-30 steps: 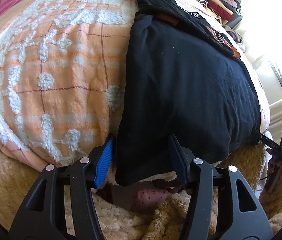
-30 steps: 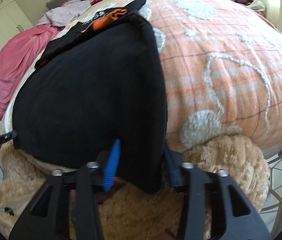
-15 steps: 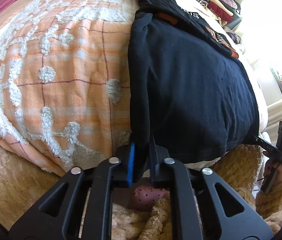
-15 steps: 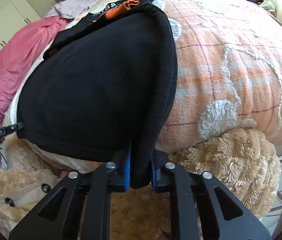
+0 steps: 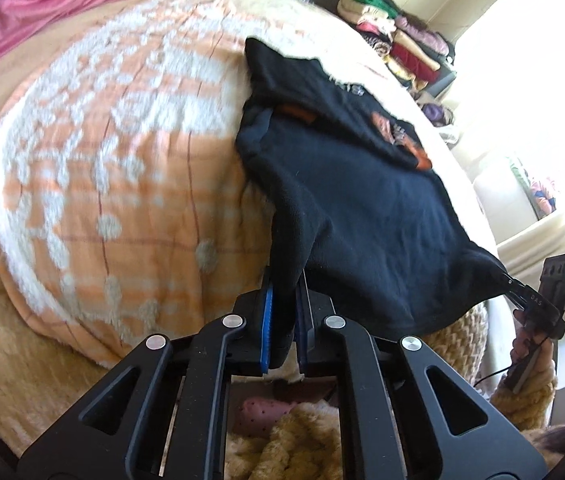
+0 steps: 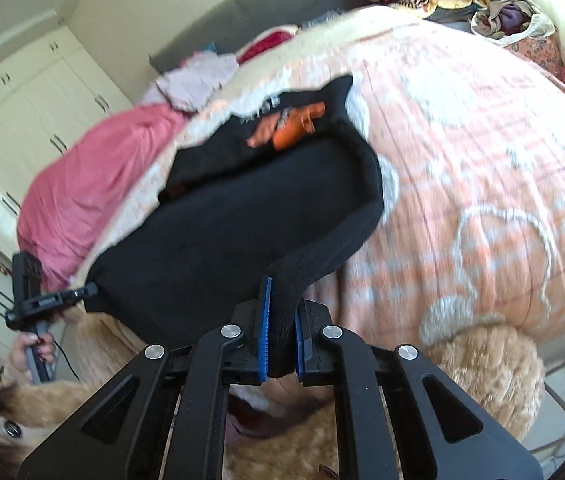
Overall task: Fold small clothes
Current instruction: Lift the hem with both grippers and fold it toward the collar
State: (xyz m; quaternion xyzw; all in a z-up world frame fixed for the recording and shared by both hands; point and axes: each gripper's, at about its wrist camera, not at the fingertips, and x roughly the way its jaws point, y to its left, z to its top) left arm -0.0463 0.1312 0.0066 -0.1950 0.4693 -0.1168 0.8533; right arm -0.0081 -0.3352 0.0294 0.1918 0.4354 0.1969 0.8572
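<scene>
A black garment [image 5: 358, 208] with an orange print lies on the orange-and-white bedspread [image 5: 102, 168], its near edge lifted off the bed. My left gripper [image 5: 284, 320] is shut on its near left corner. In the same view my right gripper [image 5: 516, 290] pinches the opposite near corner, held by a hand. In the right wrist view my right gripper [image 6: 280, 332] is shut on a rolled corner of the black garment [image 6: 218, 240], and my left gripper [image 6: 82, 292] holds the far corner at the left. The hem hangs taut between the two.
A pink blanket [image 6: 94, 176] and lilac clothes [image 6: 198, 80] lie at the bed's far side. Stacks of folded clothes [image 5: 398, 40] sit beyond the bed. A fuzzy tan throw [image 6: 482, 364] hangs over the bed's near edge. White wardrobe doors [image 6: 22, 120] stand at the left.
Both grippers closed on the garment's near corners and then rose, pulling the near edge up off the bed. Both views tilted upward and show more of the room.
</scene>
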